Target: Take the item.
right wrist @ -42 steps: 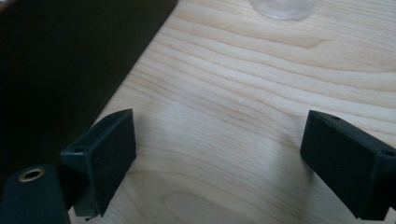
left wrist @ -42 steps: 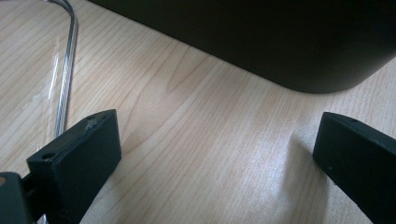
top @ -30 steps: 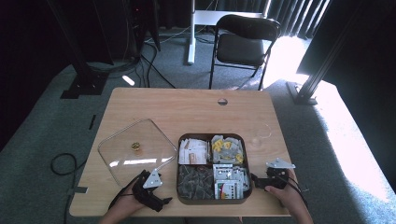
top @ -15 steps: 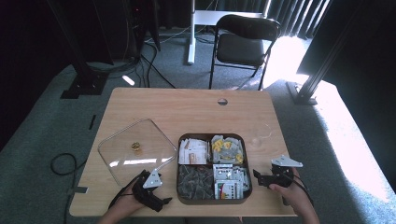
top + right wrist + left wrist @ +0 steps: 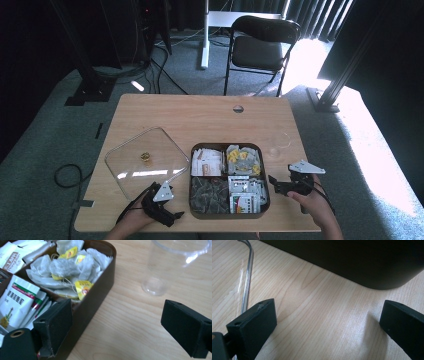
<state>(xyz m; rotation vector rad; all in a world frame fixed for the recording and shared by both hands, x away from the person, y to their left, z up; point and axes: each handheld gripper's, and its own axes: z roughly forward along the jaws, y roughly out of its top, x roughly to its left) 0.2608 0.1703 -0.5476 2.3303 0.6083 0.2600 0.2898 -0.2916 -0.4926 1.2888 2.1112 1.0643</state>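
While the right gripper [image 5: 117, 325] hung wide open and empty beside the tea box's [image 5: 265, 200] right wall, bare table [image 5: 130, 315] lay between it and the clear cup [image 5: 172, 265]; the left gripper [image 5: 324, 322] gaped empty too, by the lid's [image 5: 142, 165] edge.

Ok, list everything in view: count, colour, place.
table: one, light wood, centre.
box: one, dark brown, four compartments, table's near middle.
tea bags: many, white with yellow tags, box's far right compartment.
packets: several, mostly white, near right compartment.
lid: one, clear, flat on the table left of the box.
cup: one, clear, upright, right of the box.
chair: one, black, beyond the table.
left gripper: black, open, empty.
right gripper: black, open, empty.
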